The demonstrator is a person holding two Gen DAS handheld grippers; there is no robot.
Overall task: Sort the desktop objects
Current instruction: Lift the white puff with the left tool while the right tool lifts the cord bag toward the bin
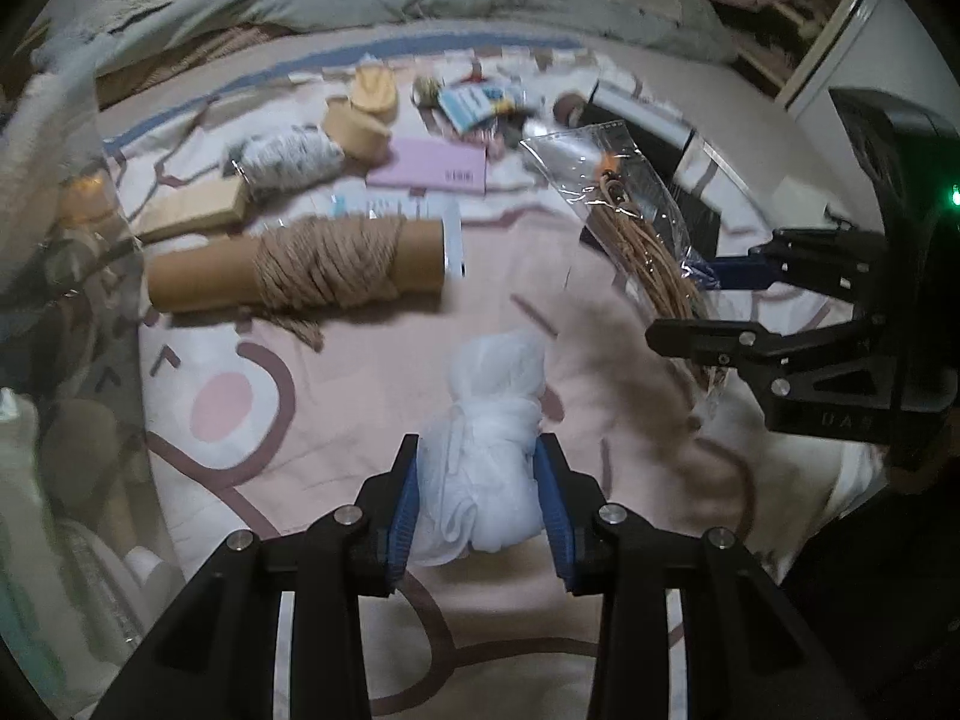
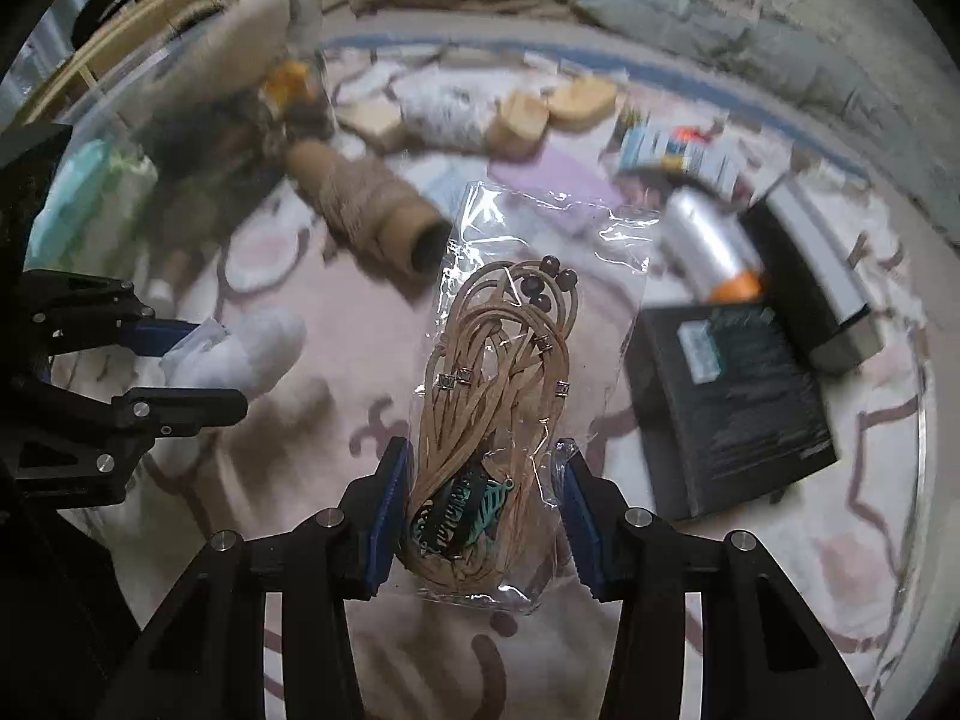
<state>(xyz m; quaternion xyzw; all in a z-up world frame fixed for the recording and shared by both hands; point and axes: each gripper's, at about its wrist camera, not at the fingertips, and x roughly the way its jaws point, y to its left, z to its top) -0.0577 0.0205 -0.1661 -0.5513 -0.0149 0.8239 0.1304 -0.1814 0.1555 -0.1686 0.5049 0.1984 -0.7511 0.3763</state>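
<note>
My left gripper [image 1: 477, 504] is shut on a white knotted cloth bundle [image 1: 489, 426] and holds it above the pink patterned sheet [image 1: 336, 408]. My right gripper [image 2: 483, 507] is shut on a clear plastic bag of tan cords with beads [image 2: 510, 360] and a teal leaf charm. The right gripper with the bag [image 1: 636, 210] shows at the right of the left wrist view. The left gripper with the white bundle [image 2: 240, 348] shows at the left of the right wrist view.
A cardboard tube wound with twine [image 1: 318, 270], a pink box [image 1: 429, 171], a grey yarn ball [image 1: 294, 156], wooden pieces [image 1: 360, 114] and small packets lie beyond. A black box [image 2: 732, 402], a silver cylinder [image 2: 711, 240] and a clear bin [image 1: 66, 252] at left.
</note>
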